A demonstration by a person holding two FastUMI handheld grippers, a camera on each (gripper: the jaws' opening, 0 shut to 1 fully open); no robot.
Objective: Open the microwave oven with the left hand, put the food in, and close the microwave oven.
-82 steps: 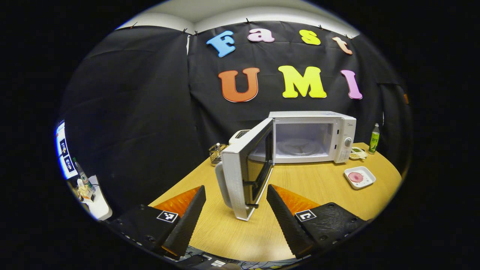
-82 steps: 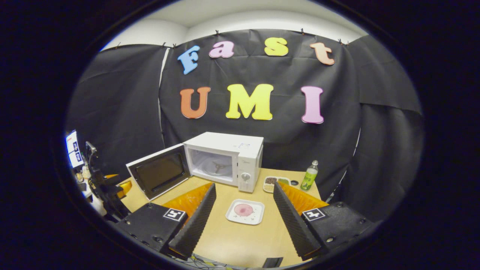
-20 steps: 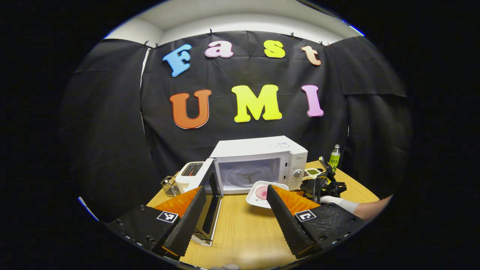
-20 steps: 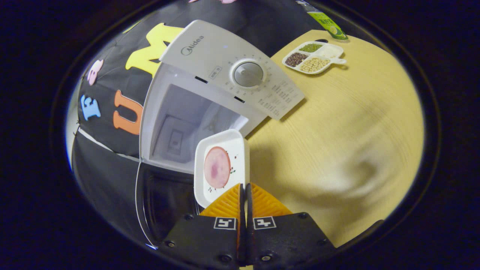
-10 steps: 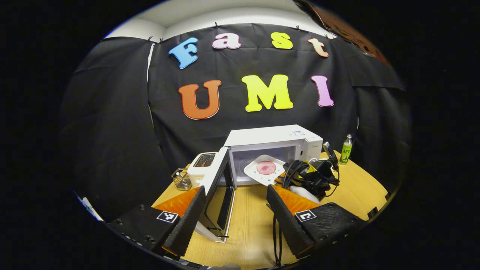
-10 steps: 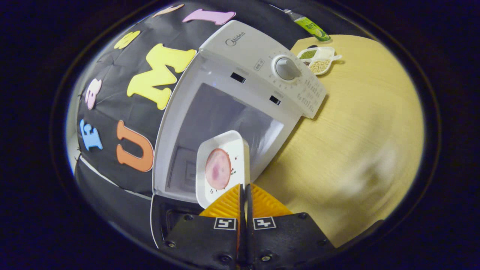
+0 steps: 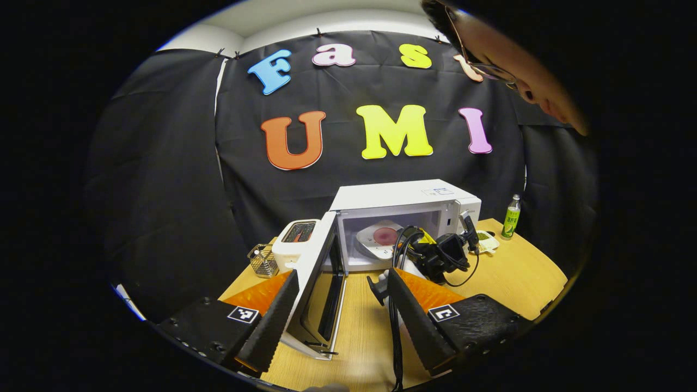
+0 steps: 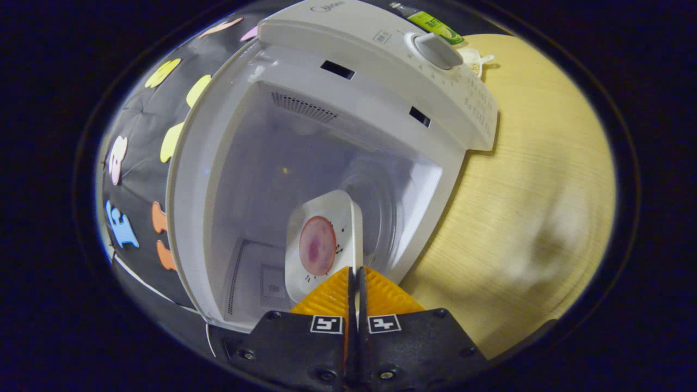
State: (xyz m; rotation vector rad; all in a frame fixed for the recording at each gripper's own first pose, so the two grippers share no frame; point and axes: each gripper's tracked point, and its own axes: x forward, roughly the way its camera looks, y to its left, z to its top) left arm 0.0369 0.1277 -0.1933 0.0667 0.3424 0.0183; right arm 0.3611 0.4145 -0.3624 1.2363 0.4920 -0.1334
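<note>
Right gripper view: plate (image 8: 326, 245) edge between right claw (image 8: 355, 283) fingers.

The left tongs (image 7: 337, 318) gape wide before the open microwave (image 7: 405, 201), its door (image 7: 313, 283) between them.

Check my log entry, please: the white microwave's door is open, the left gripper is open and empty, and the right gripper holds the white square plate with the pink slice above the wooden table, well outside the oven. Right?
Not quite. In the right gripper view the right gripper holds the white square plate inside the white microwave cavity, not outside it. The left gripper view agrees: door open, left gripper open and empty.
</note>
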